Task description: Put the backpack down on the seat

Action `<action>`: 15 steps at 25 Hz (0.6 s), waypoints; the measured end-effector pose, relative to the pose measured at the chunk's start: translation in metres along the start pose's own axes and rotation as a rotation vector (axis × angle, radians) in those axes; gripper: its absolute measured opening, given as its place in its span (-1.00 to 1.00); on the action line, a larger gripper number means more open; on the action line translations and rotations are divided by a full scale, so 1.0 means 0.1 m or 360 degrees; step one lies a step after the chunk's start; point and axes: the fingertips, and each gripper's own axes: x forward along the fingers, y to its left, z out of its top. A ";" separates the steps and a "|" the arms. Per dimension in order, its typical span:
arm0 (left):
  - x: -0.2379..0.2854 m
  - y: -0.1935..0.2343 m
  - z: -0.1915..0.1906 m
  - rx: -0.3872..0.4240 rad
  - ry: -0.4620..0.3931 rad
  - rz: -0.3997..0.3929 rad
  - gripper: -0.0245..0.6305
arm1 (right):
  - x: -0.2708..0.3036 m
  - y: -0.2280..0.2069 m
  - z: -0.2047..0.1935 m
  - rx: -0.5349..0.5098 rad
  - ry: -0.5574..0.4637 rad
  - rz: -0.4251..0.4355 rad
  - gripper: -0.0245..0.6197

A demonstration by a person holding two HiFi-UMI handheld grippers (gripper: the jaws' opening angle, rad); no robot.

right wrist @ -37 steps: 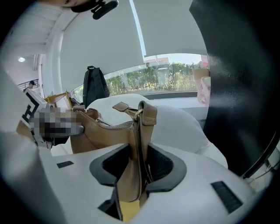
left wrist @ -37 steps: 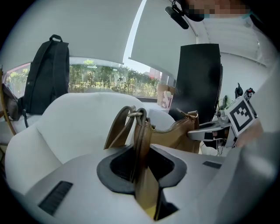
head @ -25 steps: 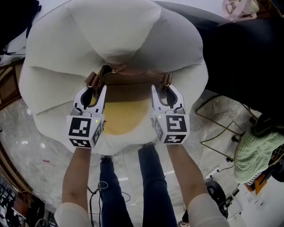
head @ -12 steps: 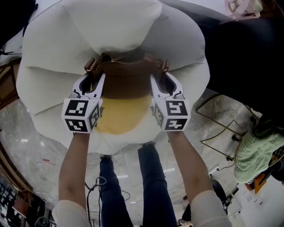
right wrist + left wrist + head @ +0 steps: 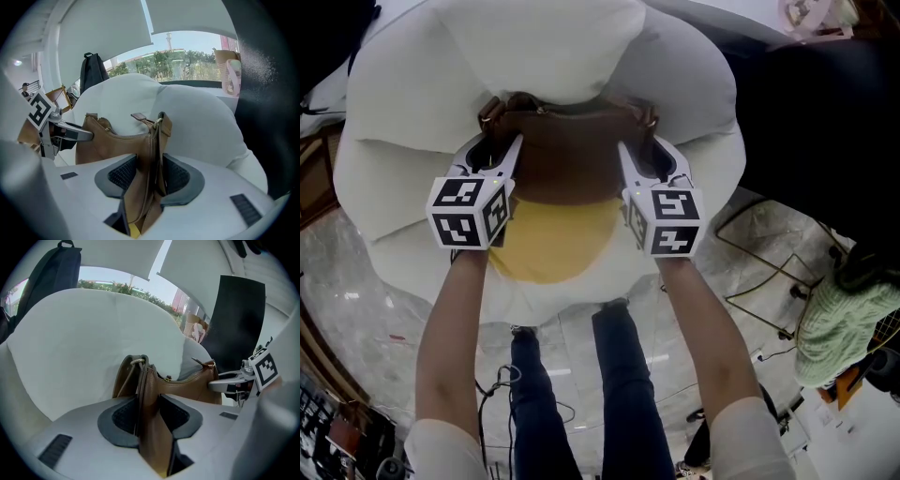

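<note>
A brown leather backpack [image 5: 567,169] sits at the back of a yellow seat cushion [image 5: 553,239], against the white petal-shaped chair back [image 5: 534,56]. My left gripper [image 5: 499,150] has the bag's left end and strap ring between its pads. My right gripper [image 5: 649,150] has the right end. Both sets of jaws are opening, and the pads still touch the leather. In the left gripper view the bag [image 5: 183,385] runs from my left gripper [image 5: 149,416] across to the right one [image 5: 229,385]. The right gripper view shows the bag [image 5: 112,143] between my right gripper [image 5: 150,176] and the left one [image 5: 70,133].
A large black object [image 5: 816,122] stands right of the chair. A thin wire frame [image 5: 769,272] and a green knitted thing [image 5: 834,319] are lower right. The person's legs [image 5: 581,394] stand on the marble floor in front of the seat. A dark bag [image 5: 51,273] hangs behind the chair.
Both grippers have carried the bag forward, from above the yellow cushion to the foot of the chair back. The bag now rests deeper in the seat.
</note>
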 end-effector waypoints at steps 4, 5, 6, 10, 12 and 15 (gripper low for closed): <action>-0.01 0.03 0.01 -0.0054 -0.0027 -0.0003 -0.47 | 0.00 -0.05 0.00 0.0017 0.0000 -0.0023 -0.29; -0.02 0.03 0.00 -0.0061 -0.0029 0.0000 -0.44 | -0.01 -0.06 -0.01 0.0023 0.0004 -0.0032 -0.23; -0.04 0.03 -0.02 -0.0063 -0.0027 0.0005 -0.39 | -0.03 -0.07 -0.03 0.0028 0.0010 -0.0036 -0.19; -0.18 0.06 -0.08 -0.0081 -0.0043 0.0043 -0.27 | -0.13 -0.03 -0.12 0.0061 0.0027 -0.0039 -0.17; -0.24 0.05 -0.09 -0.0091 -0.0053 0.0046 -0.27 | -0.18 -0.02 -0.13 0.0071 0.0025 -0.0041 -0.17; -0.30 0.03 -0.08 -0.0074 -0.0050 0.0054 -0.27 | -0.23 -0.01 -0.10 0.0070 0.0012 -0.0055 -0.17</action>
